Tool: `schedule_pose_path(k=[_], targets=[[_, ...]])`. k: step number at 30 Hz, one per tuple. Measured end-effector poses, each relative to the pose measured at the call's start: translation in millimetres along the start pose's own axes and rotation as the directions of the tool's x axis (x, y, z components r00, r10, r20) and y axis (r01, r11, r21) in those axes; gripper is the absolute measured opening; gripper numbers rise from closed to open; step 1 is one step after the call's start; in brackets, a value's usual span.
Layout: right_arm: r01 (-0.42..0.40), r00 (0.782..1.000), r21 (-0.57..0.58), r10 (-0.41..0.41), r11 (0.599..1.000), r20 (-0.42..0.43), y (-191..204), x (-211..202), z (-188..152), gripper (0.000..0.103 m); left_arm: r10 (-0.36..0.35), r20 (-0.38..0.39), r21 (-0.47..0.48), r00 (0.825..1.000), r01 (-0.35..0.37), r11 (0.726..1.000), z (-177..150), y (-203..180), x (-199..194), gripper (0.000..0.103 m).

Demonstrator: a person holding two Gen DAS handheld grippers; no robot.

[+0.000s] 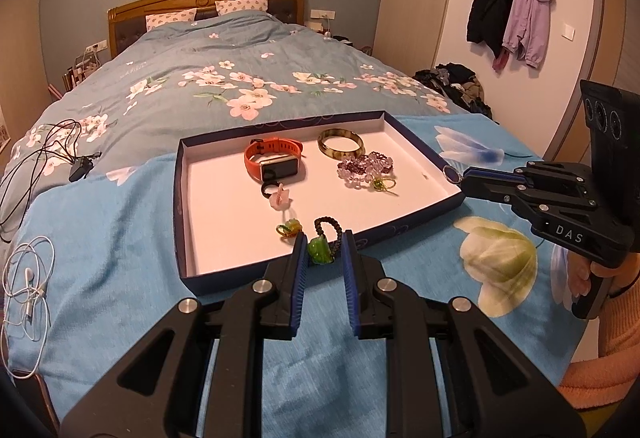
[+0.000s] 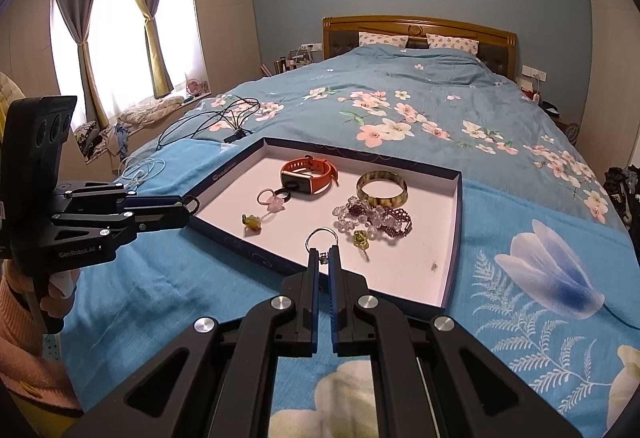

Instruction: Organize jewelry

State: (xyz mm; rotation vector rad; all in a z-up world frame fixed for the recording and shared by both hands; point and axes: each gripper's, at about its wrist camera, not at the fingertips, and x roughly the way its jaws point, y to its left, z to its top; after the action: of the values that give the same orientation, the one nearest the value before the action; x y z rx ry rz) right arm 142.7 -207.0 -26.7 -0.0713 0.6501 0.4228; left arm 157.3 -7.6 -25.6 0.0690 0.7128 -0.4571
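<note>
A shallow dark-blue box with a white floor [image 1: 224,222] [image 2: 420,270] lies on the bed. In it are an orange smartwatch [image 1: 274,160] [image 2: 308,176], a mottled bangle [image 1: 341,143] [image 2: 382,190], purple and clear bead bracelets [image 1: 366,166] [image 2: 376,216], a pink ring [image 1: 280,196] and small green charms [image 1: 290,228]. My left gripper [image 1: 325,252] is shut on a dark bead bracelet with a green stone [image 1: 320,250] over the box's near edge. My right gripper [image 2: 323,258] is shut on a silver ring [image 2: 322,238] at the box's right edge; it also shows in the left wrist view [image 1: 454,174].
The box rests on a light-blue floral blanket [image 1: 120,258] over a flowered duvet. White earphones [image 1: 30,278] and black cables [image 1: 60,150] lie to the left of the box. Coats hang on the wall [image 1: 512,10].
</note>
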Motion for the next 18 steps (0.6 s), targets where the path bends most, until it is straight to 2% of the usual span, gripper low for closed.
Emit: schedule_pose_path(k=[18], targets=[[-0.001, 1.0, -0.01, 0.001, 1.0, 0.019, -4, 7, 17, 0.003, 0.02, 0.013, 0.002, 1.0, -0.02, 1.0, 13, 2, 7, 0.018]])
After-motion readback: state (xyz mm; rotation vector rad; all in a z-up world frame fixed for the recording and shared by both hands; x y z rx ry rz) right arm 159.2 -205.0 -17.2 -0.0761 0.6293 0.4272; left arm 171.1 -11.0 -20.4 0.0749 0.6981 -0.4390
